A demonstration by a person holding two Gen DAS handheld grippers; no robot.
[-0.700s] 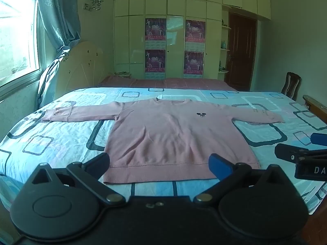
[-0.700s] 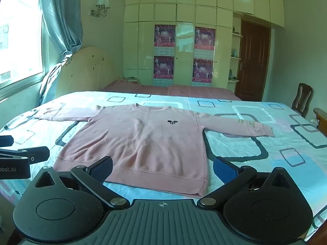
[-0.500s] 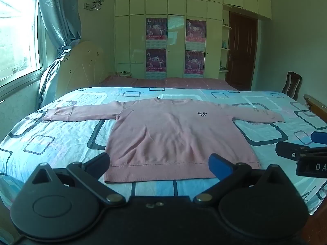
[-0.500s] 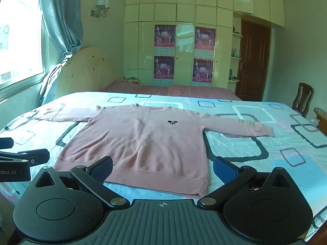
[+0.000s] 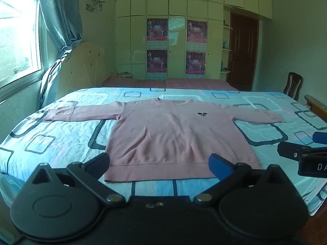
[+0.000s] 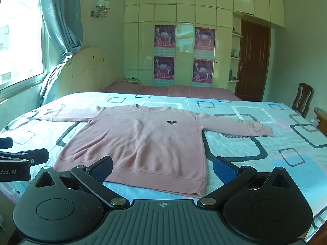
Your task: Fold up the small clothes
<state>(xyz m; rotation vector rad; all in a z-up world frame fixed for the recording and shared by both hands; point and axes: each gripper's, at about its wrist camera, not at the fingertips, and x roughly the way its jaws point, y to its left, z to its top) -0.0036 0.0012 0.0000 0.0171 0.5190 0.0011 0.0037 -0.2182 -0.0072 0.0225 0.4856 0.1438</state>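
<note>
We read "bot.AI" on left gripper (image 6: 12, 171), "DA" on right gripper (image 5: 314, 166) (both cut off); both spread apart, empty, sweater (image 5: 173, 134) sleeve print illegible.

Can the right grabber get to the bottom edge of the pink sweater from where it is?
Probably yes. The right gripper is open and empty, and the pink sweater lies flat on the bed with its hem just ahead and nothing between them.
</note>
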